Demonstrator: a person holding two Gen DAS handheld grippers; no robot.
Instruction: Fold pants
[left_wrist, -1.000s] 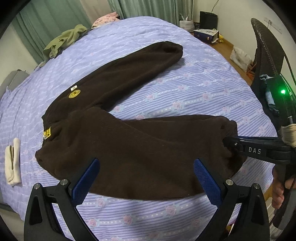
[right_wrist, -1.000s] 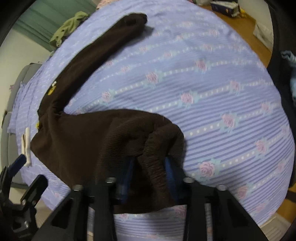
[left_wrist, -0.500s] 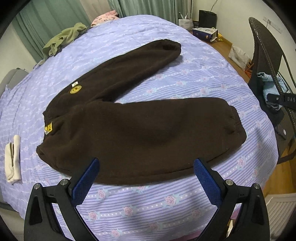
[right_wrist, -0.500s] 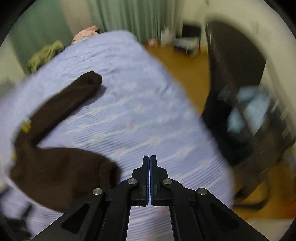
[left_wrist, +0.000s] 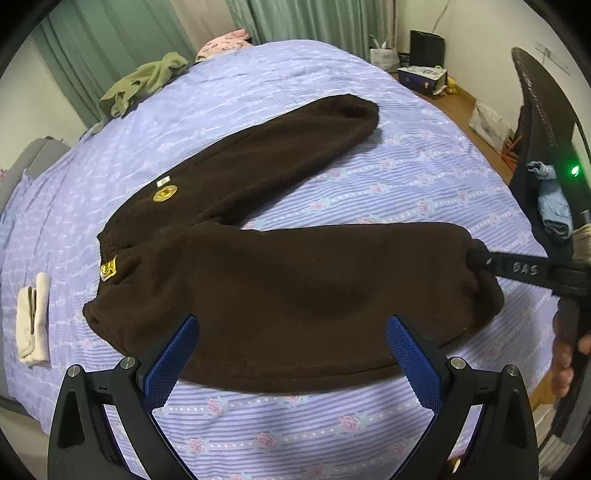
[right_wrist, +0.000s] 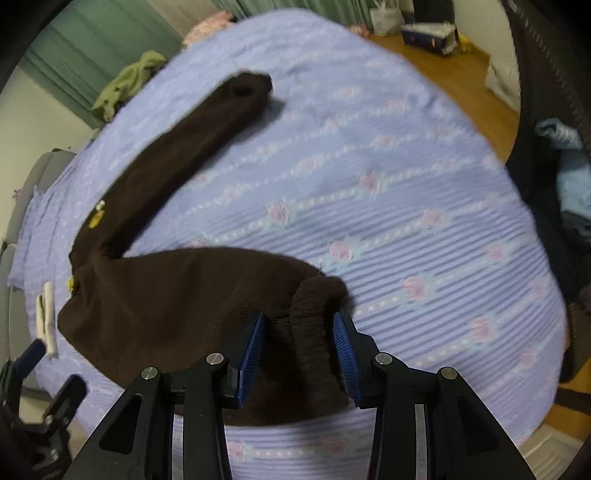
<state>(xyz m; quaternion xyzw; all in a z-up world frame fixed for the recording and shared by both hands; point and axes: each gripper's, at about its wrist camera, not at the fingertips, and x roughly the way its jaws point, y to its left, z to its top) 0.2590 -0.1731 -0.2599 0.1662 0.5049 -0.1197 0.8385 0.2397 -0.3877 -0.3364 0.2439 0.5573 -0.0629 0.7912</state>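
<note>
Nearest, on the left: left gripper (left_wrist: 291, 363) spread wide, holding nothing, poised over the near edge of the pants (left_wrist: 295, 295). On the right: right gripper (right_wrist: 297, 352) parted, pads either side of the ribbed cuff (right_wrist: 314, 306) of the near leg, not yet pinched on it. Further in: pants spread flat on the bed (left_wrist: 295, 435), waistband (left_wrist: 107, 266) at the left, near leg running rightward along the bed's near edge. Beyond that: far leg (left_wrist: 280, 155) angled away toward the far right, forming a V with the near leg. At the far left: folded white cloth (left_wrist: 33, 317); at the far end of the bed, green garment (left_wrist: 140, 83).

Progress, judged from the layout: early stage. Garment laid out and flattened only; no fold made. Remaining: bring one leg over the other, then fold lengthwise toward the waistband.
</note>
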